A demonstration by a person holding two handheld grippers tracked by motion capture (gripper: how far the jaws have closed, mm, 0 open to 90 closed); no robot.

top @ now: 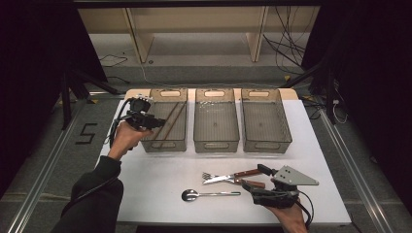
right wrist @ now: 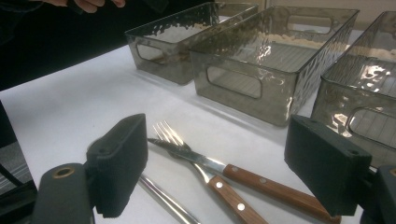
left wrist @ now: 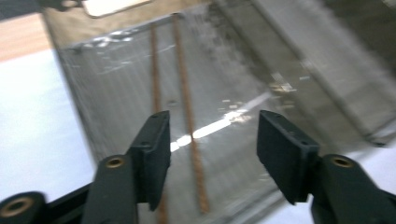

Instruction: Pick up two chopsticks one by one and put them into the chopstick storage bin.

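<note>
Two brown chopsticks (top: 170, 121) lie in the left smoky plastic bin (top: 165, 144). My left gripper (top: 150, 122) hovers at that bin's left wall, open. In the left gripper view the chopsticks (left wrist: 187, 107) rest on the bin floor below the left gripper (left wrist: 212, 126), with nothing between the pads. A wood-handled fork (top: 208, 174) and knife (top: 221, 178) lie crossed at the front of the table, and a metal spoon (top: 209, 194) lies just in front of them. My right gripper (top: 251, 176) stands open at their handle ends. In its own view the knife (right wrist: 205, 161) and fork (right wrist: 170, 133) lie between the spread jaws of the right gripper (right wrist: 219, 140).
A middle bin (top: 216, 144) and a right bin (top: 266, 144) stand in a row beside the left one on the white tabletop (top: 160, 189). Both look bare inside. Dark floor, cables and stands surround the table.
</note>
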